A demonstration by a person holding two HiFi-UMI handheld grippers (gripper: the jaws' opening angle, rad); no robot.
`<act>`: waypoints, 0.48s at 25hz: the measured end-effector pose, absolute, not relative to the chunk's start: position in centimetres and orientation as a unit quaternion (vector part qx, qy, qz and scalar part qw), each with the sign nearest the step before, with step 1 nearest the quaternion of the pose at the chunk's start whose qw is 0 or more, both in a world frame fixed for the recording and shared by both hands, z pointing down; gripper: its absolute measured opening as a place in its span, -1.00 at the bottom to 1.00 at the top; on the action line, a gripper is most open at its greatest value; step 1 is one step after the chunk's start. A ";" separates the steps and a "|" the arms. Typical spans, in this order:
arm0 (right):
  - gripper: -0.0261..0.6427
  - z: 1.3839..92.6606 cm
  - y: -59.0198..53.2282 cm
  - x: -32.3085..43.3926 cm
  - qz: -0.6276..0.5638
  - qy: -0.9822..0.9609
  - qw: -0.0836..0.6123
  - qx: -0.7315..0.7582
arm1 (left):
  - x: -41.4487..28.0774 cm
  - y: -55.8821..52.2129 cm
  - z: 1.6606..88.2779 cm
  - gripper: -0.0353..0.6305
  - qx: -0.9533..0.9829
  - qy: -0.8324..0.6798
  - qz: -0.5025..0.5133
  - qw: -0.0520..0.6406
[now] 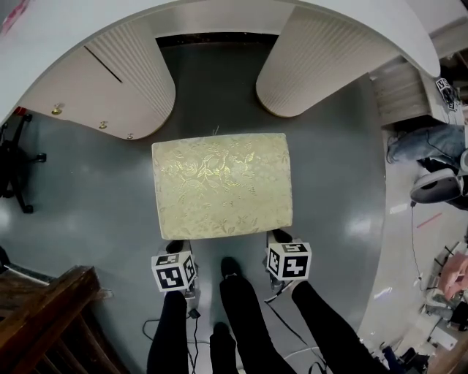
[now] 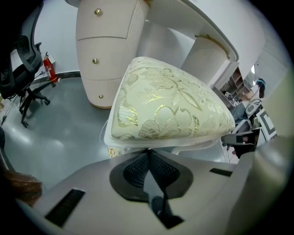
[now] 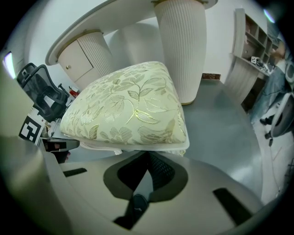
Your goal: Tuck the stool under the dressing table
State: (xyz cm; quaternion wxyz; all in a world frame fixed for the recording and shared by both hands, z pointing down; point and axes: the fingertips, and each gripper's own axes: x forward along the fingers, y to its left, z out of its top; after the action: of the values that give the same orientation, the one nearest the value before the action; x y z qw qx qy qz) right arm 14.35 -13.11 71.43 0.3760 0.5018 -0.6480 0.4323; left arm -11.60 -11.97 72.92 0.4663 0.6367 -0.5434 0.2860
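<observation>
The stool (image 1: pixel 221 185) has a cream cushion with a gold leaf pattern and stands on the grey floor in front of the dressing table (image 1: pixel 219 14), facing the gap between its two ribbed pedestals (image 1: pixel 322 62). My left gripper (image 1: pixel 175 247) is at the stool's near left corner and my right gripper (image 1: pixel 279 237) at its near right corner. In the left gripper view the jaws (image 2: pixel 147 150) are shut, tips against the white rim under the cushion (image 2: pixel 170 105). The right gripper (image 3: pixel 148 153) is likewise shut, its tips under the cushion (image 3: pixel 126 108).
The left pedestal (image 1: pixel 102 80) has drawers with gold knobs. A black office chair (image 1: pixel 14 157) stands at the left and dark wooden furniture (image 1: pixel 44 307) at the lower left. A seated person's legs (image 1: pixel 431 142) and cables are at the right. A fire extinguisher (image 2: pixel 49 69) stands by the wall.
</observation>
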 end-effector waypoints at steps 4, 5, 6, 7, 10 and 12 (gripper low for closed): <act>-0.91 71.1 -11.6 14.8 0.427 -0.639 0.388 0.509 | -11.0 -10.6 72.3 -0.87 0.645 -0.533 0.288 0.466; -0.91 71.0 -11.6 14.9 0.426 -0.637 0.388 0.512 | -11.0 -10.5 72.3 -0.87 0.648 -0.529 0.290 0.466; -0.91 71.0 -11.8 15.0 0.425 -0.633 0.387 0.518 | -11.0 -10.7 72.3 -0.87 0.650 -0.524 0.293 0.465; -0.91 71.0 -12.2 15.1 0.426 -0.629 0.387 0.524 | -11.0 -11.1 72.4 -0.87 0.653 -0.519 0.299 0.463; -0.91 71.2 -13.6 15.2 0.430 -0.618 0.383 0.535 | -11.6 -12.6 72.6 -0.87 0.659 -0.512 0.310 0.456; -0.91 71.2 -13.3 15.4 0.430 -0.620 0.382 0.534 | -11.7 -12.5 72.3 -0.87 0.656 -0.515 0.307 0.458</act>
State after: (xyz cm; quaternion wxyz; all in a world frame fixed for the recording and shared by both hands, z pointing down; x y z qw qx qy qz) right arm 15.36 -13.35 71.24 0.3817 0.5342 -0.6195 0.4303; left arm -11.67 -12.51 72.34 0.4579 0.6562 -0.5154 0.3068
